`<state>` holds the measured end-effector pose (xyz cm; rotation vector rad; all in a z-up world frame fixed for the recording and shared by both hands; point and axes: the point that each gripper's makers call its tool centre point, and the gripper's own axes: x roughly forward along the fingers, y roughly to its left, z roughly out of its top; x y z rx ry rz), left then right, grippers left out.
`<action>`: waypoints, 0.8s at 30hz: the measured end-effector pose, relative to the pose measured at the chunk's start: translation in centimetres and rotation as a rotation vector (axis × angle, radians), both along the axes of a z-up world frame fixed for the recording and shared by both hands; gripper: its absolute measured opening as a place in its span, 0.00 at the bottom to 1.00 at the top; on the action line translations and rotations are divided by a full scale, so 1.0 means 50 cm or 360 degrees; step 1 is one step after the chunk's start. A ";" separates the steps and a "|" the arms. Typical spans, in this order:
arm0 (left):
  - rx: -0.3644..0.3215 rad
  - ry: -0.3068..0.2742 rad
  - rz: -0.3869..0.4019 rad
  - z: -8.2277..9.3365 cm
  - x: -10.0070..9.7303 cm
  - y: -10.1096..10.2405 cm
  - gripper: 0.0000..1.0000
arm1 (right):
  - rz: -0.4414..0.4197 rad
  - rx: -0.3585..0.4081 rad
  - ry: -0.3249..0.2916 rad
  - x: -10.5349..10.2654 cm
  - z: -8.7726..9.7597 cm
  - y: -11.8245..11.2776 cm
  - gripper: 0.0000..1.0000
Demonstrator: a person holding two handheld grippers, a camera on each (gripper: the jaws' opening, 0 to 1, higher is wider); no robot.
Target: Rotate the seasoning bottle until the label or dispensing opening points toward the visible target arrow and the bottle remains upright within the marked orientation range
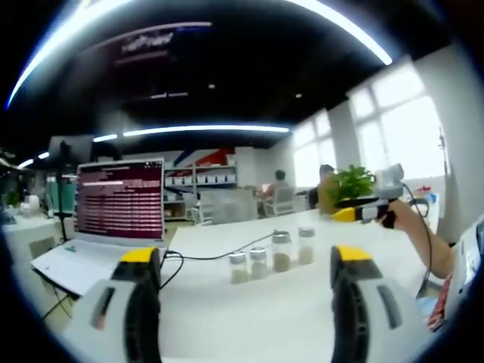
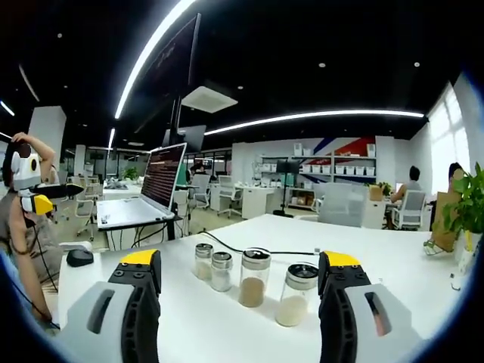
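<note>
Several small glass seasoning bottles with metal lids stand upright in a row on the white table point(image 1: 227, 318). In the left gripper view they run from a short bottle point(image 1: 238, 267) to a tall one point(image 1: 305, 245). The right gripper view has them closer: two short bottles point(image 2: 203, 261), a brown-filled bottle point(image 2: 254, 278) and a pale-filled bottle point(image 2: 295, 295). My left gripper point(image 1: 244, 257) is open, well short of the row. My right gripper point(image 2: 240, 261) is open too, nearer the bottles and touching none. The right gripper point(image 1: 363, 208) hangs in a hand at the right.
An open laptop point(image 1: 121, 200) point(image 2: 162, 178) stands at the table's far corner, with a black cable point(image 1: 212, 255) running from it toward the bottles. A black mouse point(image 2: 78, 257) lies near the table edge. A potted plant point(image 1: 352, 181) stands beyond the table. People sit at desks behind.
</note>
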<state>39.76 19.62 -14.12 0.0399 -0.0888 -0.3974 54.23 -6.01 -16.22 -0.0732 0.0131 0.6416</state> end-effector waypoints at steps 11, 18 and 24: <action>-0.0036 -0.0016 -0.0030 0.007 -0.009 -0.004 0.99 | -0.0051 -0.0004 0.0011 0.042 -0.022 0.006 0.86; -0.0029 -0.0010 -0.0030 0.004 -0.004 -0.005 0.99 | -0.0033 -0.0008 0.0030 0.059 -0.032 0.019 0.84; -0.0027 0.0007 -0.0038 -0.001 0.000 -0.009 0.98 | -0.0045 -0.0001 0.0045 0.075 -0.042 0.027 0.82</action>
